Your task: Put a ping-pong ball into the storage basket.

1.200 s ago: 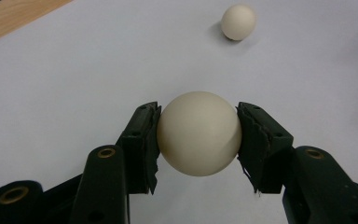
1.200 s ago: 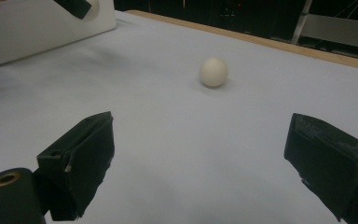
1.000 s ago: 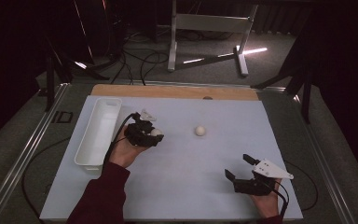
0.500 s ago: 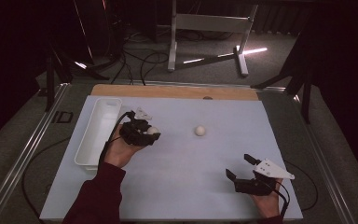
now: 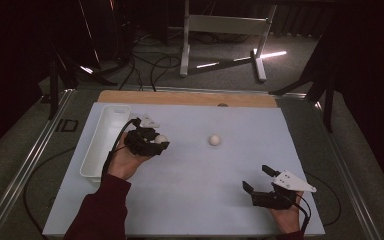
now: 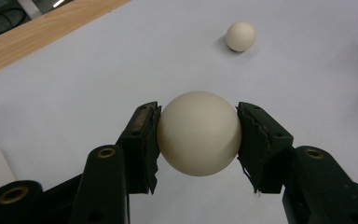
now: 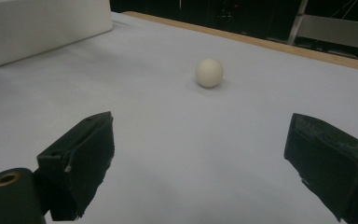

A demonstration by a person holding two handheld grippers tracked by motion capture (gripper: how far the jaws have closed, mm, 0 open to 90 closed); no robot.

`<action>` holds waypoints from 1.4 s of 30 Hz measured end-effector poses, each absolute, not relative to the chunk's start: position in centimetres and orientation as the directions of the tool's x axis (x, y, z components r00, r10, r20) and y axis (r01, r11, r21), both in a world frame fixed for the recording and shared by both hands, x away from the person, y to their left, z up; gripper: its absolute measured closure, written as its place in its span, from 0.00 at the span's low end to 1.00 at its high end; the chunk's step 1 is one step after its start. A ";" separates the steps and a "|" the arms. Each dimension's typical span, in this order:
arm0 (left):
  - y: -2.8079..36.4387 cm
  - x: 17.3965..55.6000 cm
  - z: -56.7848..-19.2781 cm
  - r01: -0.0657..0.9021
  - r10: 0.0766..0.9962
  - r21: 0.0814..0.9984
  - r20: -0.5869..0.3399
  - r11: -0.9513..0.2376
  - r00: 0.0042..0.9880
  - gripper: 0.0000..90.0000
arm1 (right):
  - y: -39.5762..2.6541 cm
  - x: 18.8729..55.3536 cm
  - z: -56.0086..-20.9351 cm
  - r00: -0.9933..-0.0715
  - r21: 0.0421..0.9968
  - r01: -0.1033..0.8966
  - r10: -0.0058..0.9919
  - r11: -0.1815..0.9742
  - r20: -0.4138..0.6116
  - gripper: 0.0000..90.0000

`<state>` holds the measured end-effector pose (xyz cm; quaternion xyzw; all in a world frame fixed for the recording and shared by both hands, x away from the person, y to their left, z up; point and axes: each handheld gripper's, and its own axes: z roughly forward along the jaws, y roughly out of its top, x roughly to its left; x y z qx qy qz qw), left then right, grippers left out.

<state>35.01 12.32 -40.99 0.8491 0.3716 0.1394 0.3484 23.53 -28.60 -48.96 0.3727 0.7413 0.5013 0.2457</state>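
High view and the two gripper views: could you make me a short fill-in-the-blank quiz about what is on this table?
1. The left gripper is shut on a cream-coloured ____.
2. The right gripper has its jaws ____, with nothing between them.
3. A second ball lies loose on the ____ mat.
4. The long tray beside the left gripper is ____ in colour.

Missing words: ball; open; white; white

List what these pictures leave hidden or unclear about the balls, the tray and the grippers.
- Held ball: its sides, left gripper view, covered by the pads; in the high view too small to judge the grip.
- White tray: its near end, high view, behind the left hand; cut off by the edge in the right gripper view.
- Right gripper: its body, high view, under its grey plate.
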 end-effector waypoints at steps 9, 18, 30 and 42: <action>13.1 34.9 -40.6 0.535 0.735 0.706 -0.030 -0.465 0.677 0.57 | -28.6 23.5 -48.9 -0.598 0.926 0.309 0.801 0.215 0.014 0.09; 14.1 34.8 -40.2 0.538 0.743 0.702 -0.019 -0.466 0.669 0.57 | -28.6 23.5 -49.0 -0.601 0.926 0.307 0.800 0.218 0.011 0.09; 15.0 34.7 -39.8 0.539 0.753 0.702 -0.005 -0.466 0.658 0.57 | -28.5 23.5 -48.9 -0.602 0.926 0.308 0.799 0.219 0.011 0.09; 16.2 34.7 -39.4 0.543 0.769 0.707 0.003 -0.454 0.640 0.57 | -28.5 23.6 -48.9 -0.604 0.926 0.309 0.797 0.216 0.016 0.09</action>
